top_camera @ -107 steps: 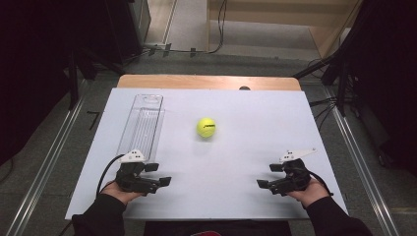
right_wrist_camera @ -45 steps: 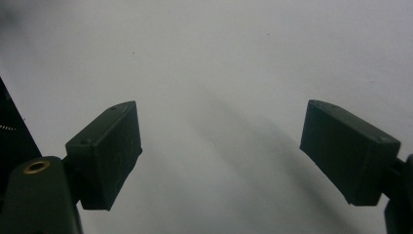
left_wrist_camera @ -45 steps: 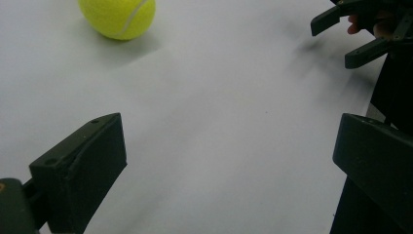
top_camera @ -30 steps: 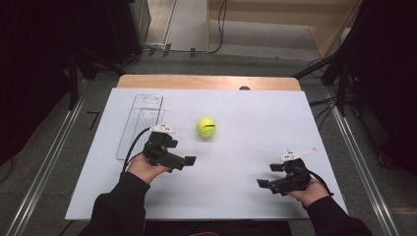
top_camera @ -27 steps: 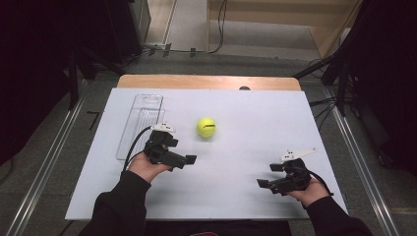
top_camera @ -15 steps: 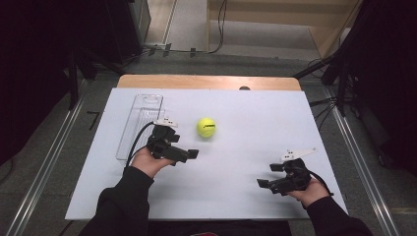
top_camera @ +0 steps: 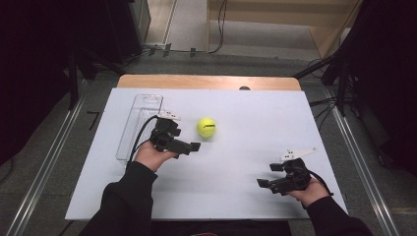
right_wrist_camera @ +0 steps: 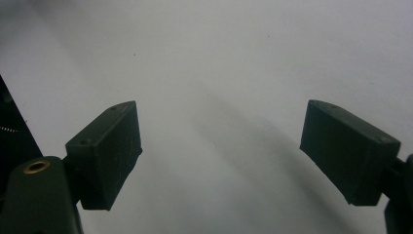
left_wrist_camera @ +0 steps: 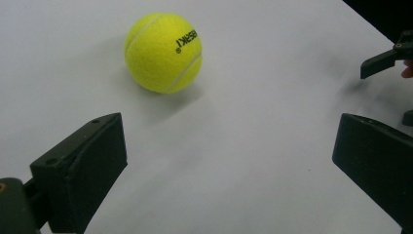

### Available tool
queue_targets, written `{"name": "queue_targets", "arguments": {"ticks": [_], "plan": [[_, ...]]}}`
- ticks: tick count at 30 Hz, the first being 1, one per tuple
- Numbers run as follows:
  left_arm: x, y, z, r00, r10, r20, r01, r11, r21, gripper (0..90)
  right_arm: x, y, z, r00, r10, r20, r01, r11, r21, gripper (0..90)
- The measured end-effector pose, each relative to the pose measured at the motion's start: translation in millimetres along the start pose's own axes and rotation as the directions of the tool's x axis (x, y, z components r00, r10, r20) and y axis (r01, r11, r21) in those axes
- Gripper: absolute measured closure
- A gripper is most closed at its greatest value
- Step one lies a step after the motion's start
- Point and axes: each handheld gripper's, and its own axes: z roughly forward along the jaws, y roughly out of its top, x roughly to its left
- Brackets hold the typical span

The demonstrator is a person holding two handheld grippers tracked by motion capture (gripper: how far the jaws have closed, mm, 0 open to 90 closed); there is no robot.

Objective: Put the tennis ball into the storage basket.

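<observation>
- High view: the tennis ball [top_camera: 206,127] lies centre-left on the white table [top_camera: 255,113], just right of the left gripper [top_camera: 189,146]; clear tray [top_camera: 137,123] further left.
- Left gripper view: jaws spread wide, empty; black lettering on the ball at upper left, inverted, unreadable.
- Right gripper view: right gripper [right_wrist_camera: 219,161] gaping, holding nothing.

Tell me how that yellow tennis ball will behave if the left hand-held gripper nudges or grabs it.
The tennis ball is round and lies free on the flat white table, so a nudge would probably send it rolling. Its fuzzy felt cover looks grippy, so it likely won't slip between the pads. The left hand-held gripper stands open, seemingly wide enough to take it.
</observation>
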Motion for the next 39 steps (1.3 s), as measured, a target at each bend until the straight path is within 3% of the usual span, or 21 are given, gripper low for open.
{"name": "queue_targets", "arguments": {"ticks": [21,39], "plan": [[13.6,25.3,19.2,0.999,0.004,-0.046,-0.005,0.9999,-0.01,1.2,0.7,1.0,1.0,1.0,0.0,0.001,0.0,1.0,0.001,13.1],[15.7,46.3,38.8,0.9989,0.025,-0.04,-0.026,0.9995,-0.02,1.3,-0.3,1.0,0.2,1.0,0.002,0.002,-0.002,1.0,-0.001,13.1]]}}
